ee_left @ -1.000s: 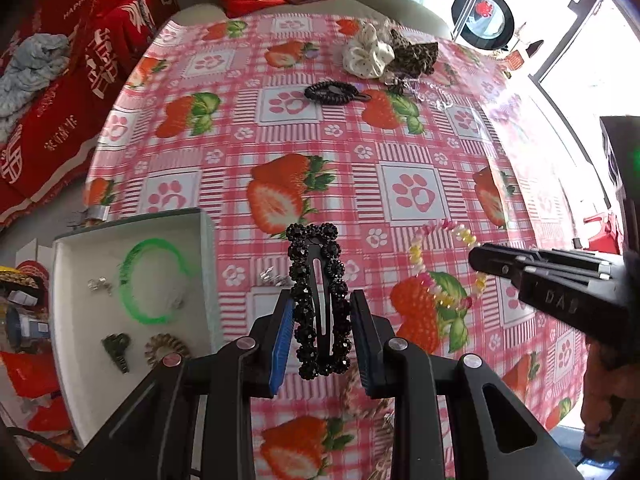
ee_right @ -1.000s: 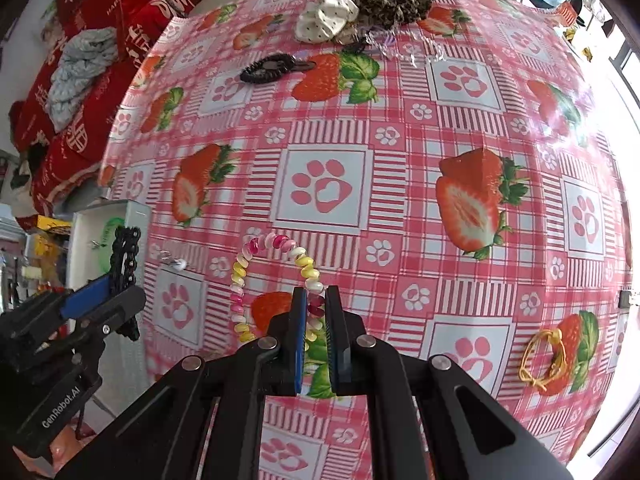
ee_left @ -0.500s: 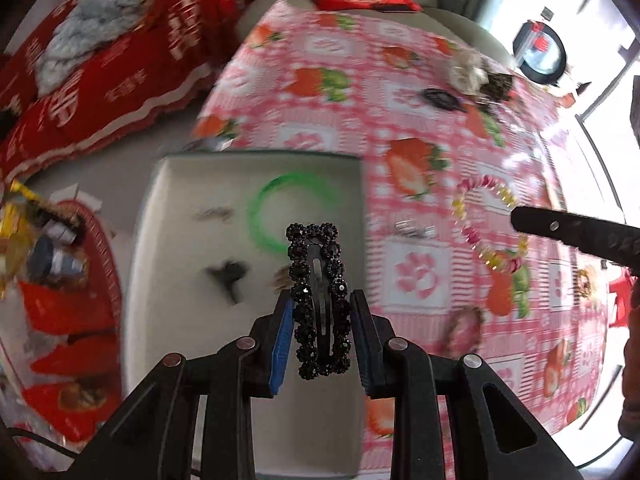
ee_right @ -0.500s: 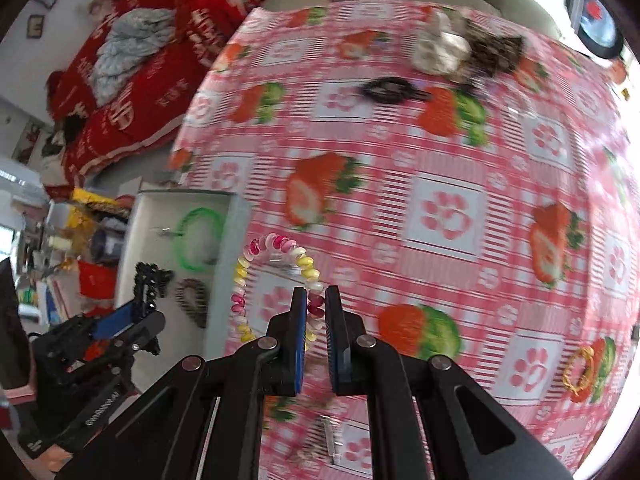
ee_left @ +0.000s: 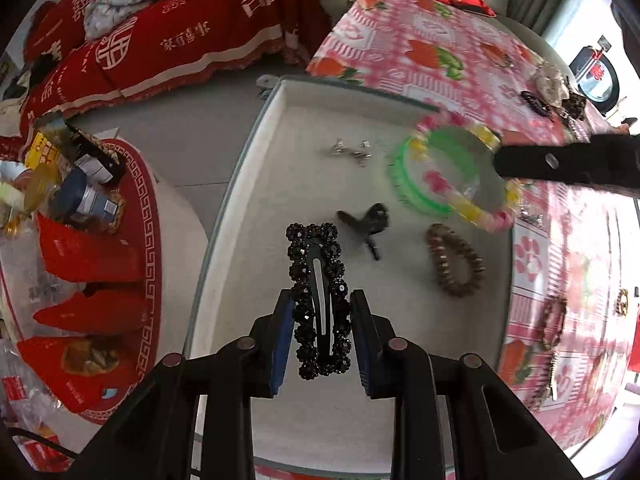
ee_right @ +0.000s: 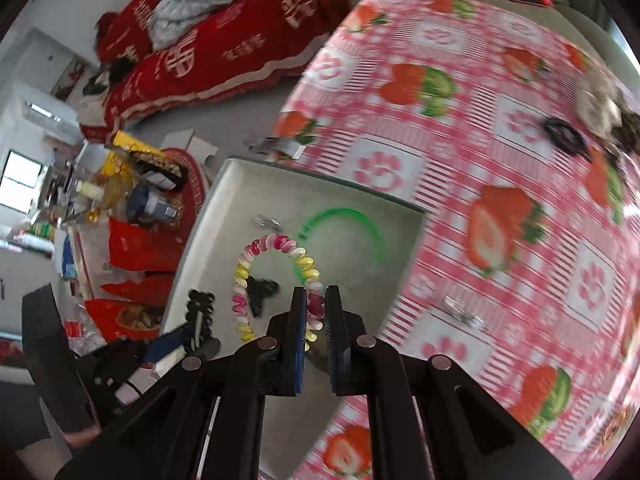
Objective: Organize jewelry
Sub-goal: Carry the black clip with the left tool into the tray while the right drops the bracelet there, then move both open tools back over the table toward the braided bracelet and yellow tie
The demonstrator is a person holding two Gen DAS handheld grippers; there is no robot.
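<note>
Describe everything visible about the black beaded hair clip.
The black beaded hair clip is a long snap clip, its rim lined with faceted, glossy black beads around a smooth dark metal-looking centre with a narrow slot. The left tool grips its lower half between blue-padded fingers, so it points straight ahead, held over the white tray. Nothing else touches it.

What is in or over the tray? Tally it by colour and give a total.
Black: 2, beaded hair clip and small clip
Green: 1, bangle
Brown: 1, coil tie
Silver: 1, small cluster
Pink, yellow and white: 1, coil bracelet
Total: 6
</note>
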